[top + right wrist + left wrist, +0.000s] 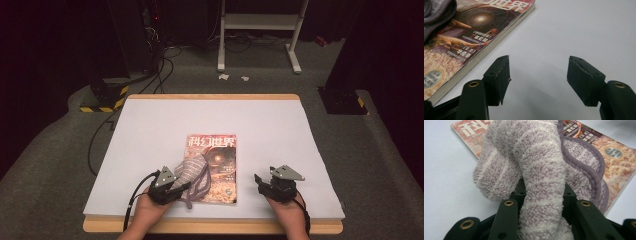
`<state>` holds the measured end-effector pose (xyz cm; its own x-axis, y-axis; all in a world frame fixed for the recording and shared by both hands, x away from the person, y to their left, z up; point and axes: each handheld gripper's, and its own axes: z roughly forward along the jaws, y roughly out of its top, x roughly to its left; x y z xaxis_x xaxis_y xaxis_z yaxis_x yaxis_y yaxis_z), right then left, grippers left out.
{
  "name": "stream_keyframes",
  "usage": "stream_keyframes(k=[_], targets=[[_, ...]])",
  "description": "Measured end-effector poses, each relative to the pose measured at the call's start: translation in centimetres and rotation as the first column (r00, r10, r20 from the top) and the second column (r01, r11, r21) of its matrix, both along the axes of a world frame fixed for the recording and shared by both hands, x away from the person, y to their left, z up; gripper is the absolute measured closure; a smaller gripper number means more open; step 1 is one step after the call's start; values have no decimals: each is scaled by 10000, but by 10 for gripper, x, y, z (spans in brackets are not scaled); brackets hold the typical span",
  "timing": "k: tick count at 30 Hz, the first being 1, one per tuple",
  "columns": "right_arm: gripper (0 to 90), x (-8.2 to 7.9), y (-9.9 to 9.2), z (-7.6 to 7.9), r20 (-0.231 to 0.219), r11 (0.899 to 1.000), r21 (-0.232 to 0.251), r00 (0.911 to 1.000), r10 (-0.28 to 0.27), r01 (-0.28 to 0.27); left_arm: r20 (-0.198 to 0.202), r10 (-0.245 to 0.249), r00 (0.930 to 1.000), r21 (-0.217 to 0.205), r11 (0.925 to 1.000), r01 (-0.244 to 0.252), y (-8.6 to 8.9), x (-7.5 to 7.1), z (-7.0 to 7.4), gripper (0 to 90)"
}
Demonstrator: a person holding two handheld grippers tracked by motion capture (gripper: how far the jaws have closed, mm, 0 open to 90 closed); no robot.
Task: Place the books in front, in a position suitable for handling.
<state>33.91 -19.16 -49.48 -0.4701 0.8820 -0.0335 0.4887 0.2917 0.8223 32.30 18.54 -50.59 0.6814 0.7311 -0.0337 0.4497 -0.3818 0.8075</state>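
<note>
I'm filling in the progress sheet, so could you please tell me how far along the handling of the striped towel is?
Done: the left gripper is shut on the fluffy striped towel, a fold of it between the jaws. In hand: the towel is bunched and partly raised, the rest lying on the magazine. Left: moving it wherever it belongs; the right gripper sits open above the white table, holding nothing.

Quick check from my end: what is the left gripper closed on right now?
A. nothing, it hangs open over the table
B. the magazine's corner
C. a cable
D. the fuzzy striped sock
D: in the left gripper view the fuzzy striped sock runs up between the two black jaws of the left gripper, which squeeze its pile, and its free end drapes over the magazine.
</note>
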Motion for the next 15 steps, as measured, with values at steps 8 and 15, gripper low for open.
stream_keyframes(k=[8, 15], targets=[[350, 0, 1, 0, -8, 10000, -85, 10000, -23, 22, 207, -509, 9985, 399, 9980, 500, -30, -2, 1, 675], [351, -1, 0, 1, 49, 10000, -80, 10000, -35, 35, 181, -991, 9949, 490, 9940, 981, -58, 1, 2, 675]])
